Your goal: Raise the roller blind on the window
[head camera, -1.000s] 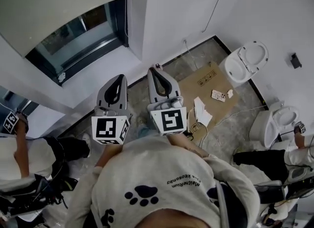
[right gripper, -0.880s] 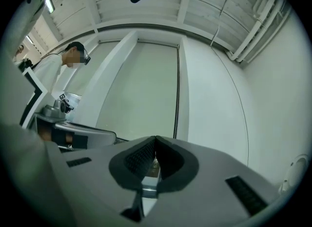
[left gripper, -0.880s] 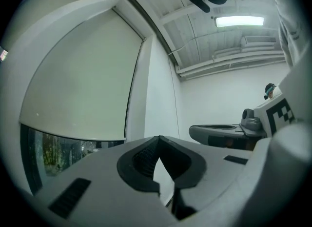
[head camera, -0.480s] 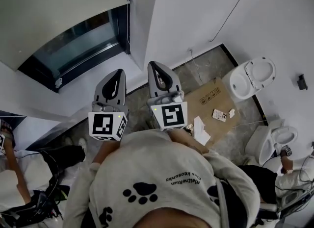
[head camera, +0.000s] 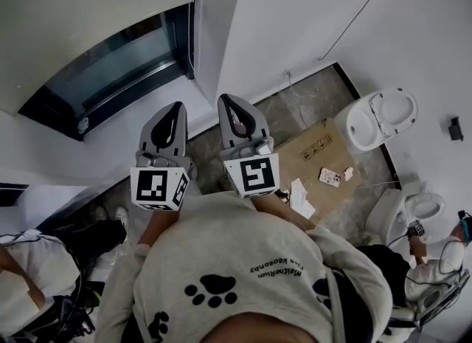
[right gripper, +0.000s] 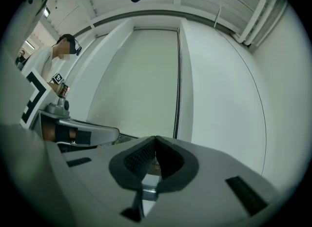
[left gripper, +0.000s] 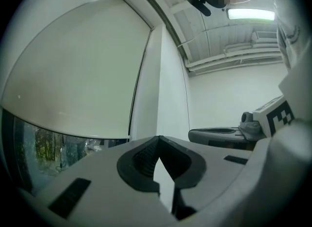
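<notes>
Pointing level toward the window, the grey left tool (head camera: 174,109) and grey right tool (head camera: 228,100) are held side by side at frame centre, each pressed together with nothing pinched. The off-white fabric roller blind (head camera: 88,9), upper left, hangs over most of the dark-framed window (head camera: 122,61). An approach is judged to be in hand, with contact not yet made.

The left gripper (head camera: 173,110) and right gripper (head camera: 229,105) are now closer to the window (head camera: 110,68). The blind (head camera: 81,2) fills more of the head view, and the cardboard (head camera: 313,150) sits further right.
</notes>
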The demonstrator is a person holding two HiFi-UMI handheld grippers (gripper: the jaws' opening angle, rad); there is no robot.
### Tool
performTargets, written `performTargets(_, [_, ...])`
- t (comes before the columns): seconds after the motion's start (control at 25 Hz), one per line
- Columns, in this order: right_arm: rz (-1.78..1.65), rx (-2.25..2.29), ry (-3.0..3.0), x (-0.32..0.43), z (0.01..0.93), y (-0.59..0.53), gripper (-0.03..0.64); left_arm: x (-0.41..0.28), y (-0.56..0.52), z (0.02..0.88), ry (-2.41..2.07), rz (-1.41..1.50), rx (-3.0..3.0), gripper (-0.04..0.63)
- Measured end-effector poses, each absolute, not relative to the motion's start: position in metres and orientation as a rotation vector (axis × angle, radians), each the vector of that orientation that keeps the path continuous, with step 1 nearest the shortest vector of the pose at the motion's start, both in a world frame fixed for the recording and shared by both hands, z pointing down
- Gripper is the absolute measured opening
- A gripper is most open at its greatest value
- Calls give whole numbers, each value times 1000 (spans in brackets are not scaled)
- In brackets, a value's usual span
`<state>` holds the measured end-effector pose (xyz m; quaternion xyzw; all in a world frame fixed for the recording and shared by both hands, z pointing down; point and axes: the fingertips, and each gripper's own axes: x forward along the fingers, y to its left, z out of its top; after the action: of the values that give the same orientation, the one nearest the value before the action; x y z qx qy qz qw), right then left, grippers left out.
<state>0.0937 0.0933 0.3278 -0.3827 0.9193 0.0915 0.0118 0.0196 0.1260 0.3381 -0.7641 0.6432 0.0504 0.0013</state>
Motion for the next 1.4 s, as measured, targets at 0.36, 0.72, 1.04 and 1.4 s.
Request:
performTargets(0.36, [296,-1265,2847,62,327,19,9,-6,45,339,1927,149,-2493,8])
performTargets(0.72, [278,-1379,2779,25,315,-60,9,-39,-42,327,1796,128,-2599,8])
performTargets(1.04, [298,-1479,2733,-1,318,-101,9,-60,-97,329,1671,131,-2688,8])
performTargets(1.4, [293,-1612,2660,2,329,-132,9,-51,-148,334,1464,93,-2788,11])
